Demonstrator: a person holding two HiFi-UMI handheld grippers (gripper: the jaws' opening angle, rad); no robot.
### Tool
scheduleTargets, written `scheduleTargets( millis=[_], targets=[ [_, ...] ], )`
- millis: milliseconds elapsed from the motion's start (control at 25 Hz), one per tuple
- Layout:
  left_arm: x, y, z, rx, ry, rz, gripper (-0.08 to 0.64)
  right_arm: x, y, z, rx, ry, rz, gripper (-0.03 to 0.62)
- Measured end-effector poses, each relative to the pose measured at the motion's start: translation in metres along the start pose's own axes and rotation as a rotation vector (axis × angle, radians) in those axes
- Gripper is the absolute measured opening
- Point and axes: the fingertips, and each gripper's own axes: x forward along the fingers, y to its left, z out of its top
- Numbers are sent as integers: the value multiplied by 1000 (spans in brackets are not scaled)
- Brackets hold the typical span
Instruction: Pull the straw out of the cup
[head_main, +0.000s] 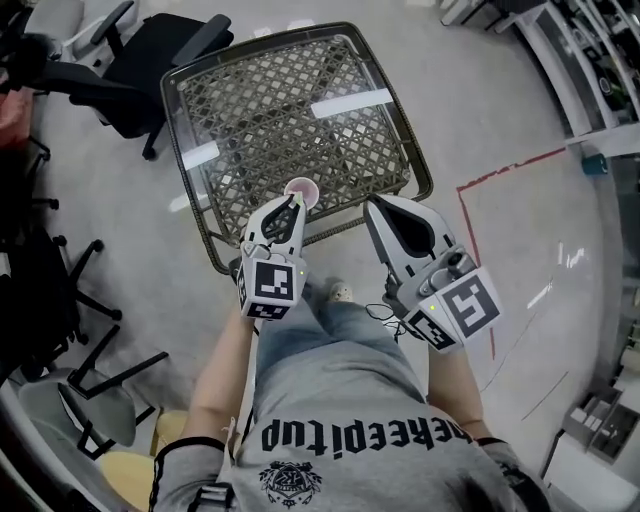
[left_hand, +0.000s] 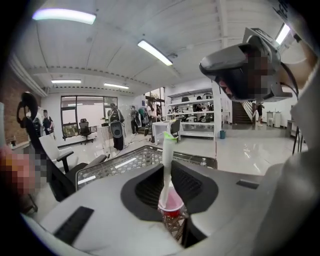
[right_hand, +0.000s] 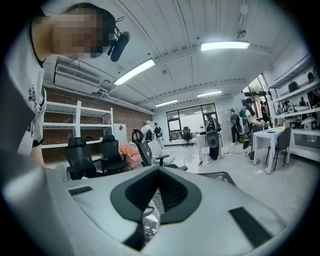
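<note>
At the near edge of the glass-topped wicker table (head_main: 290, 100), a pink cup (head_main: 302, 188) stands upright. The left gripper (head_main: 294, 204) clamps the white straw (left_hand: 167, 160) between narrowly set jaws. The straw's lower end reaches into the cup. To the right, the right gripper (head_main: 370, 206) is empty, its jaws together, apart from the cup.

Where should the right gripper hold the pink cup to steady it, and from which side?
Probably its side wall below the rim, coming level from the right. The cup stands upright near the front edge of the table; the left gripper, shut on the straw, fills the space above it, and the empty right gripper is on that side.
</note>
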Motion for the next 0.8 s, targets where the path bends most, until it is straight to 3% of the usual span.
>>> scheduleTargets(
  millis=[360,520,800],
  targets=[
    [-33,7,36,-34,-76,63,77,8,18,6,-20,-26,95,12],
    [-52,2,53,-93,-99,78,77,6,27,10,-30,-36,134,12],
    [-77,-2,70,-102,-166,138,77,4,38,6,-46,-62,213,12]
  ],
)
